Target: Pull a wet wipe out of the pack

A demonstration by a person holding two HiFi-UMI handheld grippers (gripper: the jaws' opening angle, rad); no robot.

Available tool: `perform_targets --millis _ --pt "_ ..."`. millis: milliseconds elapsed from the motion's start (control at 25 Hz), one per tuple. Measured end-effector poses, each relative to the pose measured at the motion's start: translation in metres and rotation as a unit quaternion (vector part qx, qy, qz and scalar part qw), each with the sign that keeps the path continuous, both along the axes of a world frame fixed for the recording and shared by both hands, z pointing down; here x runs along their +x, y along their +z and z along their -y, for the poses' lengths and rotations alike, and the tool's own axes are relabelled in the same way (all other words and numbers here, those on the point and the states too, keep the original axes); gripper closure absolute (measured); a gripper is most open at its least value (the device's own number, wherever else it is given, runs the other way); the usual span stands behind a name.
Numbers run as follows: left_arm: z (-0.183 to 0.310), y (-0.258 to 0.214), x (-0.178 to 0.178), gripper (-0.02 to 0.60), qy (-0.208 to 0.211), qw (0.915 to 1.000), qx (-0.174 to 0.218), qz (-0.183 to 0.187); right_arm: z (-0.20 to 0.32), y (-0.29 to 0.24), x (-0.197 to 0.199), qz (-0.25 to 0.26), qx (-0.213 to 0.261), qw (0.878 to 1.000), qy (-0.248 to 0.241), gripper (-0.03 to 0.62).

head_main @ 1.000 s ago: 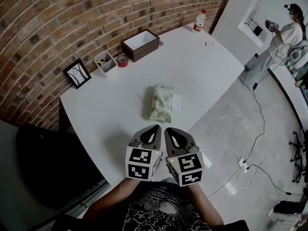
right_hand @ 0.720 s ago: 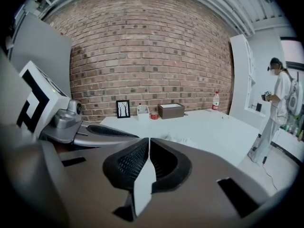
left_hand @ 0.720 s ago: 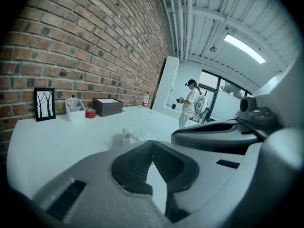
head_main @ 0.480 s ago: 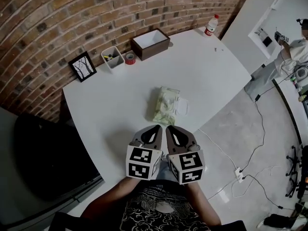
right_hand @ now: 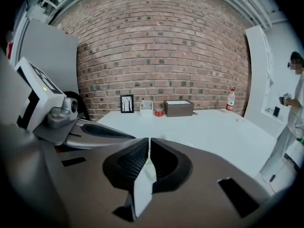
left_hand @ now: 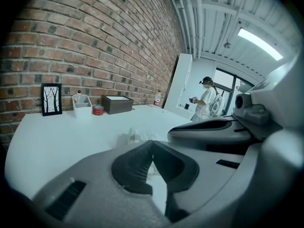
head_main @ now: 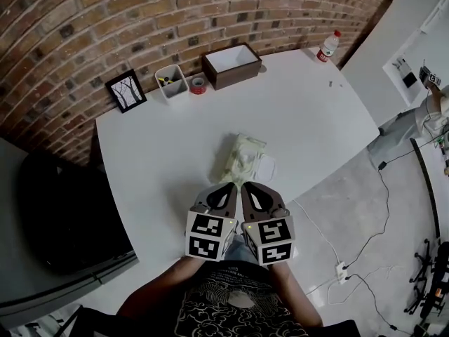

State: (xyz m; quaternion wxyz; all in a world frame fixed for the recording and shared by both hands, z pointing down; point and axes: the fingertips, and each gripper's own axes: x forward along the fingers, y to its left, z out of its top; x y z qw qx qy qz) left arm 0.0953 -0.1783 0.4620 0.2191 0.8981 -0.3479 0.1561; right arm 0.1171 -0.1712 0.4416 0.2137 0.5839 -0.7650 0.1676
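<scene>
Now, in the head view, your left tool [head_main: 230, 186] and right tool [head_main: 245, 187] sit side by side at the near edge of the white counter [head_main: 316, 111], tips close together. The wet wipe pack [head_main: 240, 156] lies flat just beyond those tips, with its white flap [head_main: 266, 167] folded out toward the right tool's side. Far ahead of the tools, by the brick wall, stand an open brown box [head_main: 231, 65] showing a white inside and a small white bin [head_main: 172, 83] with something yellow in it. A red tape roll [head_main: 198, 85] sits between them.

Next, the left gripper view: your left tool's jaws are closed tip to tip with nothing between them. The pack lies right ahead of the tips.

Lastly, the right gripper view: your right tool's jaws stand together but for a hairline gap, gripping nothing. The box and bin sit far ahead by the wall.
</scene>
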Motion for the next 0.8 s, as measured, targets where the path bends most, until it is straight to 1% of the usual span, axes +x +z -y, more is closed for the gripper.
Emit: perform_targets --millis 480,800 --pt "0.027 0.015 0.018 0.569 -0.028 0.9991 -0.014 0.027 0.033 0.020 0.021 0.006 -0.024 0.999 -0.033 0.572" --pt "0.047 0.025 0.017 0.569 -0.051 0.9976 -0.022 0.042 0.055 0.042 0.024 0.000 -0.049 0.997 -0.057 0.571"
